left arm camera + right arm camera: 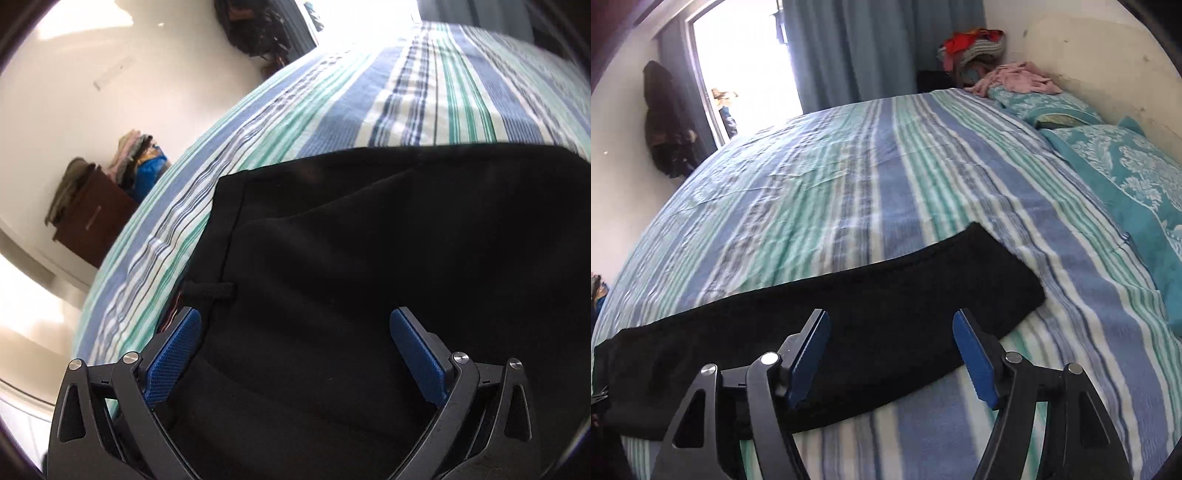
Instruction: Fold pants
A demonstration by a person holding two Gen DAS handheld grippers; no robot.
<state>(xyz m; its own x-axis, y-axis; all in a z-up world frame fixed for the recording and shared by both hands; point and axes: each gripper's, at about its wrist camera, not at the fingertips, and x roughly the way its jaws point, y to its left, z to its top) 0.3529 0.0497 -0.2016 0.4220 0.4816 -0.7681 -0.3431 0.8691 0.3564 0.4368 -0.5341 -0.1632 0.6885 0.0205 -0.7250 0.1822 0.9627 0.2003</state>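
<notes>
The black pants (369,258) lie flat on the striped bedspread (332,103), folded lengthwise into a long band. In the left wrist view the waist end with a belt loop (210,290) fills the lower frame. My left gripper (295,321) hovers over that end, jaws wide apart, nothing between the blue pads (173,358). In the right wrist view the pants (849,317) stretch across as a dark strip to the leg end at right. My right gripper (890,328) stands open just above the strip's near edge, its pads (975,358) not pressing on the cloth.
Teal patterned pillows (1126,170) and a pink garment (1019,79) lie at the head of the bed. A heap of clothes (971,44) sits in the corner. A brown cabinet (92,218) with stacked clothes stands beside the bed. Dark coats (665,122) hang by the bright doorway.
</notes>
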